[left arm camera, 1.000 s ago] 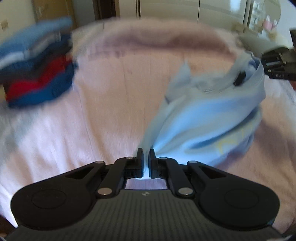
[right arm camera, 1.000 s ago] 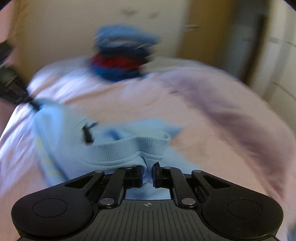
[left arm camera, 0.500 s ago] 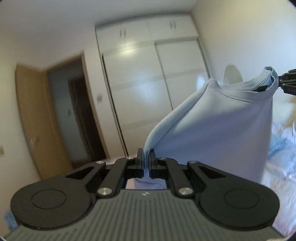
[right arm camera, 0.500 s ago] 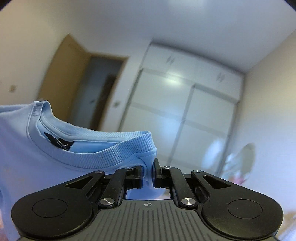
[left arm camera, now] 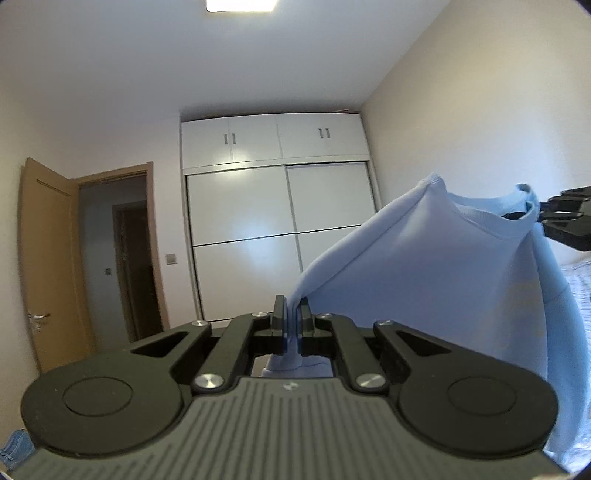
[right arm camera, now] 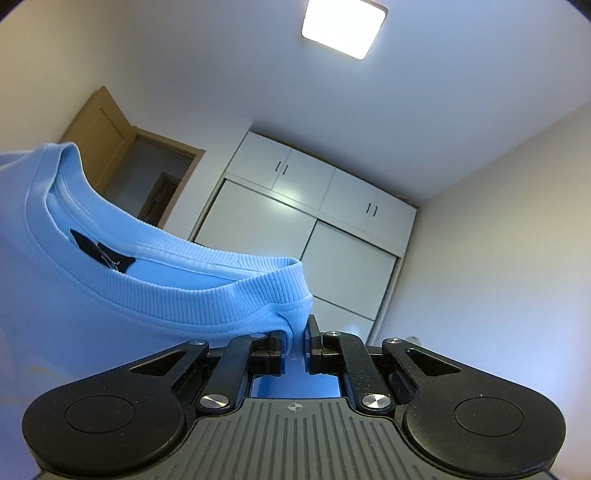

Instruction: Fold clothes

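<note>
A: What fills the frames, from the biggest thing down?

B: A pale blue sweatshirt (left arm camera: 443, 266) hangs in the air, filling the right half of the left wrist view and the left side of the right wrist view. We grip it with both tools: the left gripper (left arm camera: 290, 317) has its fingers closed on a fold of cloth, and the right gripper (right arm camera: 295, 338) has its fingers pinched on the ribbed collar (right arm camera: 207, 291).

A: How do we do this step well?

B: We judge we should keep both grips level and spread, so the body hangs smooth before laying it down.

A: And the room?

B: A white wardrobe (left arm camera: 273, 206) at centre, a brown door (left arm camera: 48, 258) at left, a ceiling light (right arm camera: 343, 27) at the top. A strip of bed (left arm camera: 578, 284) shows at the right edge.
</note>
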`<state>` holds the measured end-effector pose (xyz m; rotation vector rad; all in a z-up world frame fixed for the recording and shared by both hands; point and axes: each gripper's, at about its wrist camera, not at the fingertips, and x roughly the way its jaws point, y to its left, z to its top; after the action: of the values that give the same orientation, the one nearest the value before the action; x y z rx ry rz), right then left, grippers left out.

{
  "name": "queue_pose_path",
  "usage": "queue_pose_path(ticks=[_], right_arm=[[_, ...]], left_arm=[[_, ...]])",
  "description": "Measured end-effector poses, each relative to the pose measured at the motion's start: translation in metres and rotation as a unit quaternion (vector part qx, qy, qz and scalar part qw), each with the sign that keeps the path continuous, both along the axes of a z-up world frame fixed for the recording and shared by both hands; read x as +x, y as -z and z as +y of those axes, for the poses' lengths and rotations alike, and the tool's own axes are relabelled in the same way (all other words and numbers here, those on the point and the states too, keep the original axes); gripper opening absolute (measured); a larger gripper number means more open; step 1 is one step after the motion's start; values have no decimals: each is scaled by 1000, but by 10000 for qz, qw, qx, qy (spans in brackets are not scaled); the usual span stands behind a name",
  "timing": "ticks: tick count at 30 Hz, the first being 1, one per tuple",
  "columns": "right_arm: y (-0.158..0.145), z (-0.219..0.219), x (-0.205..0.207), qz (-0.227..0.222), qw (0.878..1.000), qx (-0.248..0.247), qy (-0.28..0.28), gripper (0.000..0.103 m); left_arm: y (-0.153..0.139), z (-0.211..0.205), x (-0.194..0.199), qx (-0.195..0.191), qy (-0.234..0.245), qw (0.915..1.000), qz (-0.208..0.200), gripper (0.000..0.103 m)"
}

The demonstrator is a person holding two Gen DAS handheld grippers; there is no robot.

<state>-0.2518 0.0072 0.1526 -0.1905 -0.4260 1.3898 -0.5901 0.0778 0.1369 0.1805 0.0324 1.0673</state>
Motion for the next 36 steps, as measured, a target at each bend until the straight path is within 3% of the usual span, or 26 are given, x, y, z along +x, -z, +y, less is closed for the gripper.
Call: queue_pose_path(ticks=[3, 6, 8, 10, 12, 13, 14, 16, 18, 22, 28, 30, 33, 36], right_arm=[[-3, 14, 9, -57, 9999, -81, -18, 7], [7, 45, 19, -103, 9993, -351, -120, 7], [22, 74, 26, -107, 9973, -682, -235, 7], [51, 117, 34, -14, 9914, -1245, -411, 7], [89, 177, 42, 236, 9775, -2024, -541, 9], [109, 207, 46, 350, 9676, -2434, -570, 20], [133, 240, 48, 425, 9541, -2924, -486, 43], [179, 293, 57, 663, 9234, -3758, -415, 53], [211, 317, 69, 1102, 8859, -4458, -659, 60], [255, 288, 108, 2150, 8456, -4831, -730, 64], [302, 207, 141, 3207, 7744, -5448, -264, 64], [311, 182, 143, 3479, 7502, -5619, -179, 64], [308, 146, 129, 3267, 7484, -5771, -120, 64], [303, 116, 111, 2962, 7631, -5739, -245, 64]], left_arm=[[-4, 4, 7, -174, 22, 9998, 56, 5], [12, 30, 20, -540, -184, 9982, 186, 5], [33, 60, 34, -1007, -368, 9938, 278, 6], [63, 104, 50, -1631, -611, 9842, 310, 11], [103, 161, 69, -2296, -849, 9685, 449, 18], [125, 190, 79, -2571, -1002, 9595, 568, 27], [148, 220, 88, -2875, -1171, 9478, 734, 29], [191, 264, 100, -3495, -1500, 9188, 1055, 29], [226, 281, 106, -3766, -1973, 8963, 1260, 28], [261, 258, 91, -4242, -2060, 8746, 1126, 27], [294, 194, 68, -5136, -2089, 8215, 1329, 26], [302, 166, 65, -5334, -1913, 8110, 1456, 26], [305, 129, 71, -5430, -1656, 8054, 1702, 26], [298, 103, 76, -5392, -1326, 8142, 1697, 26]])
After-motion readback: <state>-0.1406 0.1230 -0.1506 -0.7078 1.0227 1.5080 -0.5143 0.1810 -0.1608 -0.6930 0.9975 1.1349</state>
